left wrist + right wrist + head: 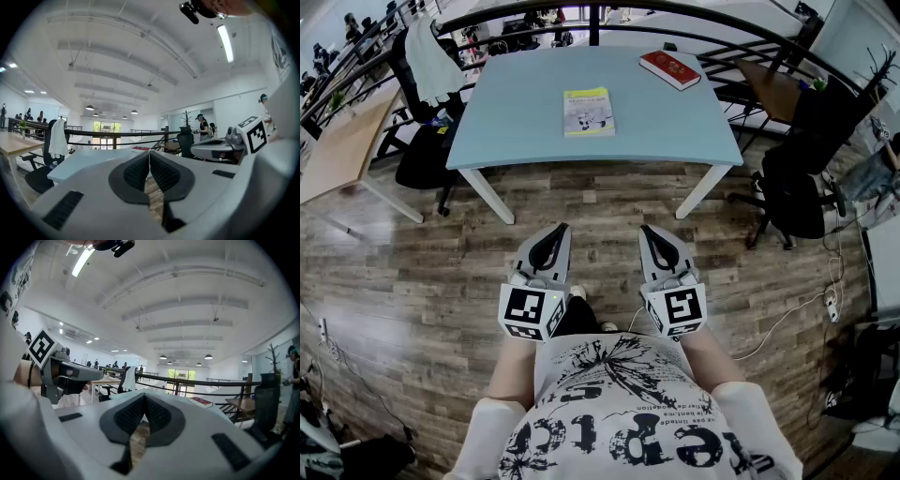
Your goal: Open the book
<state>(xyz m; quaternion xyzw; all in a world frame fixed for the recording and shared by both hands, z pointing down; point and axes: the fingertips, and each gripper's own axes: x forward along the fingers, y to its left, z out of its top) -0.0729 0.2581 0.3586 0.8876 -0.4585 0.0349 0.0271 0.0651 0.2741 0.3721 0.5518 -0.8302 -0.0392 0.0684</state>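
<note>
A closed book with a yellow-green and white cover (589,112) lies flat near the middle of the light blue table (516,122). A second, red book (669,68) lies at the table's far right corner; it also shows as a thin red book (202,402) in the right gripper view. My left gripper (562,228) and right gripper (646,230) are held level side by side over the wooden floor, well short of the table. Both are shut, their black pads (140,171) (131,417) meeting at the tips with nothing between them.
A black railing (609,9) runs behind the table. A black office chair (797,183) stands at the right, another chair with a white garment (431,56) at the left, next to a wooden desk (337,141). Cables (806,305) trail on the floor at right.
</note>
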